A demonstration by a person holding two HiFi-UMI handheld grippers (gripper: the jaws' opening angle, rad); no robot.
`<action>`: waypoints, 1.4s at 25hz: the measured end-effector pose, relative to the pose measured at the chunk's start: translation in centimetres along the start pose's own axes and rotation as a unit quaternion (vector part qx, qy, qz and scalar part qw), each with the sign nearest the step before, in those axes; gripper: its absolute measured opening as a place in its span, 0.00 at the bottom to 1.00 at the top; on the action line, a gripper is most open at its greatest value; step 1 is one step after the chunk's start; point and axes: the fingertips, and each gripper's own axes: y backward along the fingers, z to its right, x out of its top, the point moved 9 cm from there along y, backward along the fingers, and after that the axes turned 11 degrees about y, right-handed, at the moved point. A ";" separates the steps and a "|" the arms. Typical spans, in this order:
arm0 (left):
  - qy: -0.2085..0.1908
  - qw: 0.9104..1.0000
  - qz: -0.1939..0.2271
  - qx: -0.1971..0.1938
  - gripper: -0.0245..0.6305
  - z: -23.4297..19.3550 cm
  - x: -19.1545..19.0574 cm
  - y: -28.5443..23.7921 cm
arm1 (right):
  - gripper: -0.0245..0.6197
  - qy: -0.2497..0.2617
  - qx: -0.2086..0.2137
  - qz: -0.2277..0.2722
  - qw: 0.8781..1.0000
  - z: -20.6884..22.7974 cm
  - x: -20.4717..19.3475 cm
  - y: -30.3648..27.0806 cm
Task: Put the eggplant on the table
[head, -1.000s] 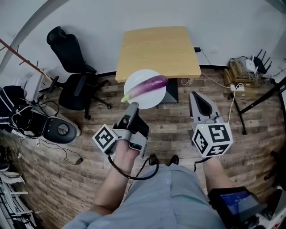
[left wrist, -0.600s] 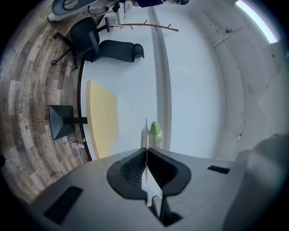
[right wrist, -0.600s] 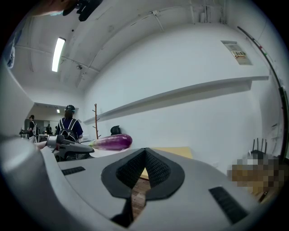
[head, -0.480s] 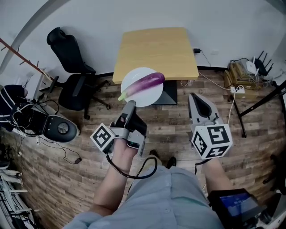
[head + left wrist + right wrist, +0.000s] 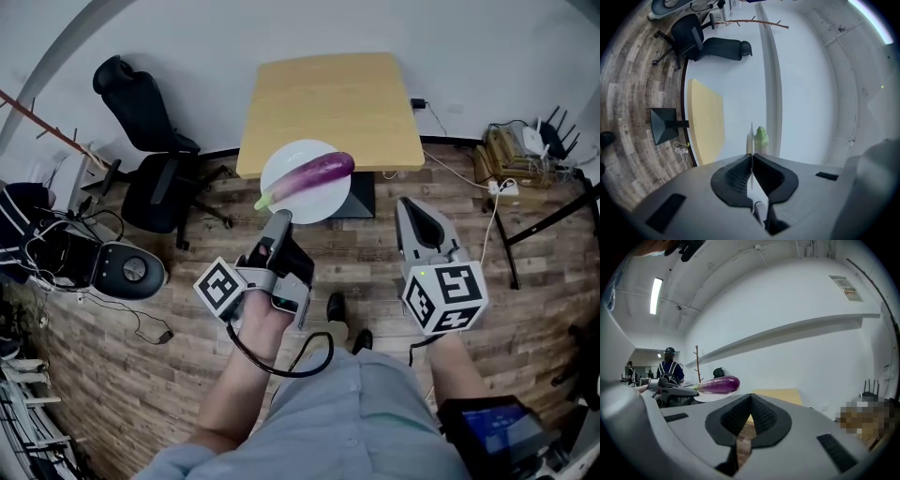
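Note:
A purple eggplant (image 5: 314, 175) with a green stem lies on a white plate (image 5: 317, 203). My left gripper (image 5: 278, 221) is shut on the plate's near rim and holds it level above the floor, just in front of the wooden table (image 5: 328, 98). In the left gripper view the plate's edge (image 5: 751, 140) runs between the closed jaws, with the eggplant's green stem (image 5: 761, 137) behind it. My right gripper (image 5: 405, 202) is shut and empty, to the right of the plate. In the right gripper view the eggplant (image 5: 717, 384) shows at the left, beyond the closed jaws (image 5: 750, 397).
A black office chair (image 5: 155, 141) stands left of the table. A round grey device (image 5: 122, 272) and cables lie on the floor at the left. Boxes and a power strip (image 5: 511, 150) sit at the right. The table's black foot (image 5: 361, 194) is under the plate. People (image 5: 670, 371) stand far off.
The person has taken a step and both grippers have moved along with it. The plate with the eggplant swayed left, then back right, still held by the left gripper.

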 end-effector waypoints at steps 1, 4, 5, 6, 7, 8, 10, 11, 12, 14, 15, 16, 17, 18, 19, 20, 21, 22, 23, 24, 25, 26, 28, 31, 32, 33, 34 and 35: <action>-0.001 1.000 -0.001 0.000 0.06 -0.2 0.3 -0.1 | 0.04 0.000 0.001 -0.001 1.000 -0.1 -0.2 -0.3; -0.005 1.000 -0.005 -0.003 0.06 -1.0 0.8 -0.2 | 0.04 0.000 -0.001 0.003 1.000 -0.4 -1.0 -1.0; -0.006 1.000 -0.007 -0.005 0.06 -1.2 0.9 -0.2 | 0.04 0.000 -0.001 0.005 1.000 -0.5 -1.3 -1.1; -0.007 1.000 -0.009 -0.006 0.06 -1.4 1.0 -0.2 | 0.04 0.000 -0.002 0.007 1.000 -0.5 -1.4 -1.3; -0.007 1.000 -0.011 -0.007 0.06 -1.5 1.1 -0.2 | 0.04 0.001 -0.003 0.010 1.000 -0.6 -1.5 -1.4; -0.008 1.000 -0.014 -0.009 0.06 -1.6 1.1 -0.2 | 0.04 0.001 -0.005 0.013 1.000 -0.7 -1.6 -1.4; -0.010 1.000 -0.020 -0.011 0.06 -1.7 1.3 -0.5 | 0.04 0.002 -0.007 0.018 1.000 -0.8 -1.5 -1.8; -0.010 1.000 -0.023 -0.011 0.06 -1.7 1.6 -0.8 | 0.04 0.002 -0.008 0.019 1.000 -0.8 -1.4 -2.2; -0.010 1.000 -0.025 -0.011 0.06 -1.6 2.1 -1.4 | 0.04 0.003 -0.009 0.019 1.000 -0.8 -1.2 -2.9; -0.008 0.999 -0.030 -0.008 0.06 -1.4 3.5 -2.9 | 0.04 0.002 -0.013 0.016 1.000 -0.6 -0.6 -4.9; -0.006 0.999 -0.032 -0.007 0.06 -1.2 4.2 -3.8 | 0.04 0.003 -0.015 0.015 1.000 -0.5 -0.2 -5.9; -0.005 0.999 -0.035 -0.006 0.06 -1.1 4.8 -4.6 | 0.04 0.003 -0.016 0.014 1.000 -0.4 0.1 -6.9; -0.004 0.999 -0.037 -0.006 0.06 -1.1 5.4 -5.2 | 0.04 0.004 -0.017 0.014 1.000 -0.4 0.3 -7.6; -0.004 0.999 -0.039 -0.006 0.06 -1.0 5.8 -5.7 | 0.04 0.005 -0.017 0.014 1.000 -0.4 0.4 -8.2; -0.005 0.999 -0.041 -0.005 0.06 -1.1 6.1 -6.1 | 0.04 0.005 -0.018 0.014 1.000 -0.4 0.5 -8.7; -0.005 0.999 -0.043 -0.005 0.06 -1.1 6.4 -6.6 | 0.04 0.005 -0.019 0.015 1.000 -0.3 0.6 -9.2; -0.004 0.999 -0.044 -0.006 0.06 -1.0 6.7 -7.0 | 0.04 0.006 -0.020 0.016 1.000 -0.1 0.8 -9.6; -0.004 0.999 -0.046 -0.007 0.06 -1.0 7.0 -7.5 | 0.04 0.007 -0.022 0.017 1.000 0.0 1.0 -10.1; -0.003 0.999 -0.047 -0.008 0.06 -0.9 7.2 -8.0 | 0.04 0.009 -0.023 0.017 1.000 0.2 1.2 -10.7; -0.002 0.999 -0.049 -0.008 0.06 -0.9 7.6 -8.4 | 0.04 0.009 -0.025 0.018 0.999 0.3 1.4 -11.2; 0.000 0.999 -0.050 -0.007 0.06 -1.0 8.0 -8.8 | 0.04 0.010 -0.026 0.018 0.999 0.3 1.5 -11.8; 0.000 0.999 -0.051 -0.007 0.06 -1.0 8.4 -9.1 | 0.04 0.010 -0.027 0.019 0.999 0.3 1.6 -12.3; 0.001 0.998 -0.055 -0.005 0.06 -1.1 9.3 -9.8 | 0.04 0.010 -0.028 0.020 0.999 0.2 1.7 -13.5; 0.000 0.998 -0.061 -0.003 0.06 -1.1 10.1 -11.0 | 0.04 0.009 -0.030 0.022 0.999 0.4 1.8 -15.0; 0.001 0.998 -0.064 -0.002 0.06 -1.1 10.3 -11.4 | 0.04 0.007 -0.032 0.023 0.999 0.6 1.9 -15.4; 0.002 0.998 -0.066 -0.001 0.06 -1.2 10.5 -11.7 | 0.04 0.006 -0.034 0.023 0.999 0.7 2.0 -15.7; 0.004 0.998 -0.067 0.001 0.06 -1.3 10.8 -12.1 | 0.04 0.005 -0.036 0.024 0.999 0.8 2.0 -16.0; 0.005 0.998 -0.068 0.002 0.06 -1.4 11.0 -12.4 | 0.04 0.003 -0.038 0.024 0.999 0.9 2.0 -16.3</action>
